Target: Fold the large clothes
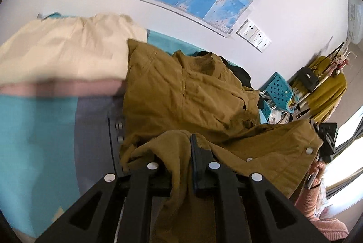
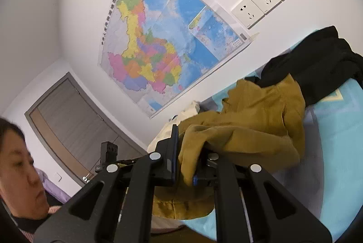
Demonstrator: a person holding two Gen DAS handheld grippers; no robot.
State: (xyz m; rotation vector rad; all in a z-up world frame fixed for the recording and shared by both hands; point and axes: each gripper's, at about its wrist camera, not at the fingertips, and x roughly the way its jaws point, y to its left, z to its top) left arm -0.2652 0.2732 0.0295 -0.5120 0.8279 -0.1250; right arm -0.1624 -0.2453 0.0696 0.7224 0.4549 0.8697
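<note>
Both jaws pinch the mustard jacket [image 1: 192,93], lifting its edge off the bed [image 1: 27,134].

Left gripper [image 1: 181,152] and right gripper [image 2: 188,152] each clamp cloth; I judge a fold starting, needing both carried across together.

Your left gripper [image 1: 179,152] has its jaws pinched together on a bunched fold of the jacket [image 1: 181,88], with cloth draped over one finger and hanging down between the arms. Your right gripper [image 2: 188,152] is tilted and clamps a thick wad of the same cloth between its fingers. In the left wrist view, your right hand [image 1: 317,171] grips the handle in a pink sleeve.
</note>
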